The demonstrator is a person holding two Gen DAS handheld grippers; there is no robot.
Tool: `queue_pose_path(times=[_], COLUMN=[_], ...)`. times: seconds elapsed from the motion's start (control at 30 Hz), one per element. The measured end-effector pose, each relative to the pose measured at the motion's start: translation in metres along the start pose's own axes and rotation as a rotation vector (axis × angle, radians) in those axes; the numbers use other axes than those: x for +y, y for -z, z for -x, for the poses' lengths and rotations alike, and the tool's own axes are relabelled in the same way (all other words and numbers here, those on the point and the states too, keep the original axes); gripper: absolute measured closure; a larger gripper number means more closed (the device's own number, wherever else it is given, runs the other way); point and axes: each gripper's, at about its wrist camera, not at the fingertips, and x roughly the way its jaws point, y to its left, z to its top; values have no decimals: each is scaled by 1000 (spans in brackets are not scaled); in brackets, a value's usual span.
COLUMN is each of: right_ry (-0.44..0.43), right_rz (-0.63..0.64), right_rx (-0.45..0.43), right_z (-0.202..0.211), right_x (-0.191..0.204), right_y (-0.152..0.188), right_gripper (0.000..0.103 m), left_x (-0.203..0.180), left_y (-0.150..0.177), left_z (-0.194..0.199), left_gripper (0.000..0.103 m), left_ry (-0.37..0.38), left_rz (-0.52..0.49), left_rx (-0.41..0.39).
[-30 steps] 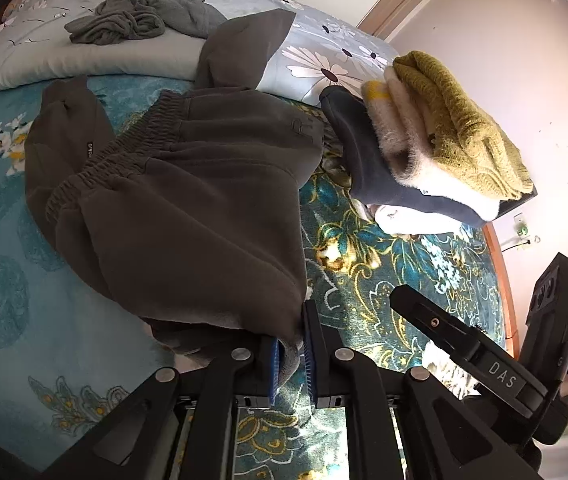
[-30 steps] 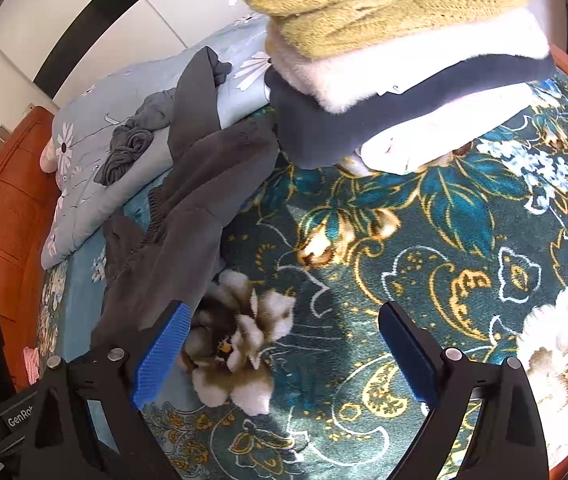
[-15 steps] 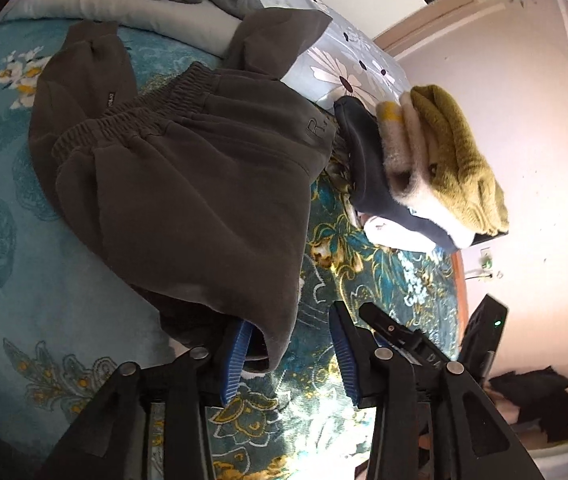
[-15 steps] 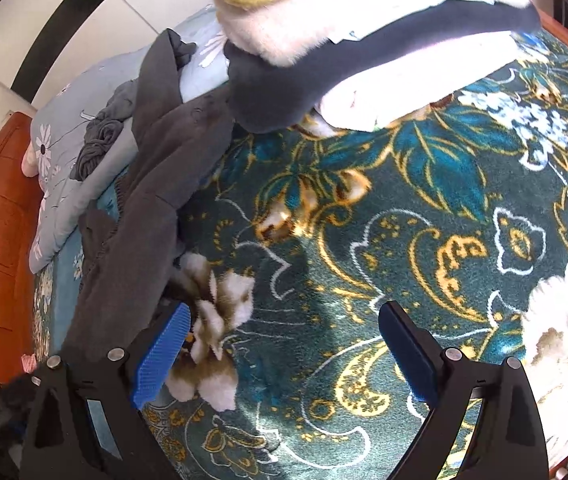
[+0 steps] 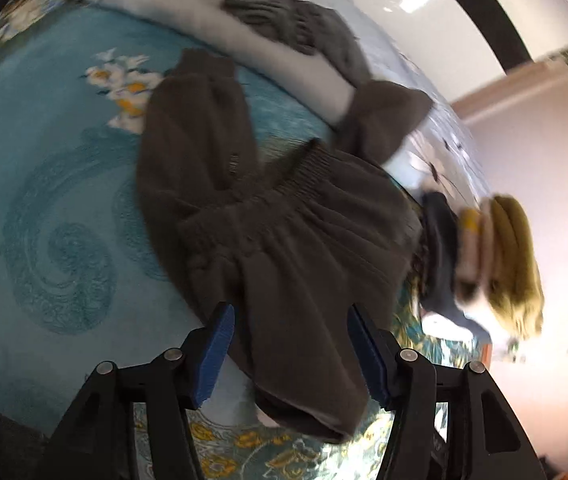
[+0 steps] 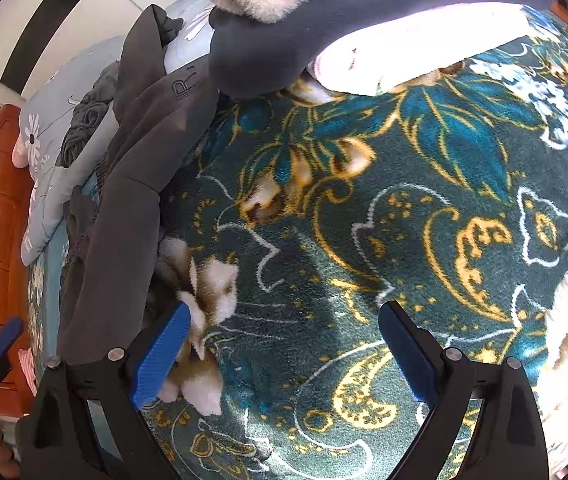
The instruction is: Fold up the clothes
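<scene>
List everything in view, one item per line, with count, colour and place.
sweatpants: 1, dark grey, spread on the bedspread
folded stack: 1, mustard, cream, navy and white layers, right of the sweatpants
crumpled garment: 1, grey, on the pillow
pillow: 1, pale blue floral, beyond the sweatpants
bedspread: 1, teal with gold and white flowers, under everything
left hand-held gripper: 1, black with blue pads, open over the sweatpants
right hand-held gripper: 1, same colours, open over the bedspread

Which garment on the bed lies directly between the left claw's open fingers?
The dark grey sweatpants, spread out flat; the crumpled grey garment lies far off on the pillow.
</scene>
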Motion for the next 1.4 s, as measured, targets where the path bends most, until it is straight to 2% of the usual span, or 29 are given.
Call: queue_pose_path(times=[0.1,0.2,0.27,0.37,0.43,0.6,0.73,0.9,1.23,1.27,1.4], right_ry=[2,2,5,12,19,28,31,30,24,19,-5], right_rz=[4,10,23,26,25,38,60,100,208,221,268], right_rx=[15,28,27,27,26,29,27,15,26,27,36], right_z=[-4,-6,-5,-3,-3,-2,0,5,-1,-2,-12], right_x=[2,5,8,11,13,24,37,55,103,109,138], right_y=[0,0,-1,-4,-5,-6,-5,-2,17,19,25], right_gripper=[7,7,7,7,7,7,7,7,7,7,7], left_x=[30,41,39,29,23,8,11,72,194,210,299], left_y=[-20,-23,-19,-12,-8,-2,-3,-24,-66,-69,-53], left_z=[-28,-47,-49,-48,-49,-49,-42,20,146,157,186], left_gripper=[34,36,37,45,48,66,72,80,82,82,82], left_ry=[-63,-55,-35,-8,-17,-19,26,38,61,54,-69], left_rz=[113,112,67,-26,-75,-194,-202,-64,215,248,402], left_rx=[24,28,4,-46,-55,-70,-73,-222,-517,-542,-582])
